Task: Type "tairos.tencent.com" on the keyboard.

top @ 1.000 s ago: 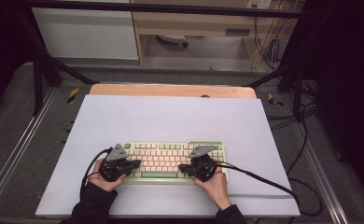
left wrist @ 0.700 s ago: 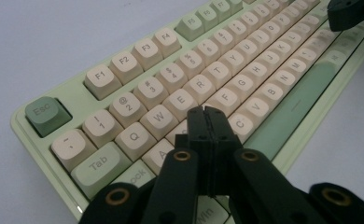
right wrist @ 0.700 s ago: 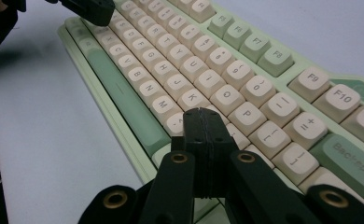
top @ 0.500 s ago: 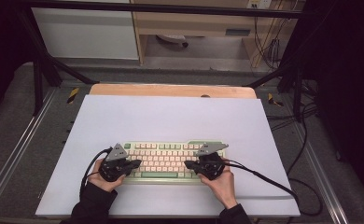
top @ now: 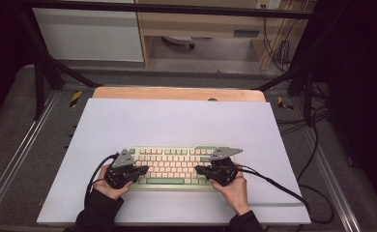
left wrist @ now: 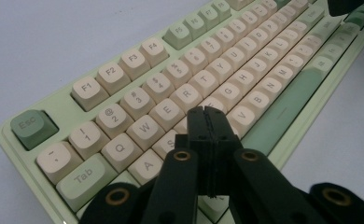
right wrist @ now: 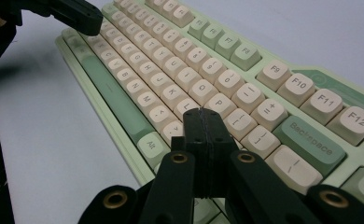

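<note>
Your left gripper (left wrist: pixel 206 111) and right gripper (right wrist: pixel 202 112) are both closed on nothing, tips poised over the keyboard (top: pixel 174 166) at the worktop's (top: pixel 177 121) near edge. I judge the key-pressing under way, with no visible sign of progress.
</note>
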A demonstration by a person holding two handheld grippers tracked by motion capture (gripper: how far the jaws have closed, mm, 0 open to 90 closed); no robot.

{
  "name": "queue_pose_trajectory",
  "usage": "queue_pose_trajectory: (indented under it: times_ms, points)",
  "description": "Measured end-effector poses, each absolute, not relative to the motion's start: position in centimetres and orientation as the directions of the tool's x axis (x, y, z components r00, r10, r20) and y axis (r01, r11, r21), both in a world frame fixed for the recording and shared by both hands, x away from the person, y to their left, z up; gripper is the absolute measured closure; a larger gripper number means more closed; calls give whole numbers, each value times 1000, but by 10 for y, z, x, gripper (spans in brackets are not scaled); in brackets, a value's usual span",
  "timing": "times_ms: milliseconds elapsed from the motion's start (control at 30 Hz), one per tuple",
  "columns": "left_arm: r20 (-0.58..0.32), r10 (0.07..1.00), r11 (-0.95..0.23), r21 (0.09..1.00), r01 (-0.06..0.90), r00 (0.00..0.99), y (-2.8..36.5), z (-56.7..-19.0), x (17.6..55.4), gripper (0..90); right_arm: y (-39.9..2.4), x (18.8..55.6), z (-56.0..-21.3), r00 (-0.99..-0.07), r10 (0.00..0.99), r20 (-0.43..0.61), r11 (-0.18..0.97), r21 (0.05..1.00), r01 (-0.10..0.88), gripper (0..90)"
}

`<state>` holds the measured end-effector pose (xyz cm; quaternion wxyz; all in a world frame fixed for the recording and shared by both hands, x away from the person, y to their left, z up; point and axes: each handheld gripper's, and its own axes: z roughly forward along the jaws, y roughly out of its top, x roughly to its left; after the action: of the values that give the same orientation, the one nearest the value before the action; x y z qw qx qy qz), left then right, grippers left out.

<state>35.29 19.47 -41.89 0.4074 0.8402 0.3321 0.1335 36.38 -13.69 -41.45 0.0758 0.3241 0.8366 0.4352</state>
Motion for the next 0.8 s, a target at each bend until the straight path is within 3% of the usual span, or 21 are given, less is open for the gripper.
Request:
queue_pose_trajectory:
  times_ms: [800]
  points:
    - [-29, 660, -463, 771, 437, 751, 177, -414, 359, 896, -137, 363, -414, -780, 605, 160, 416, 772, 481, 900]
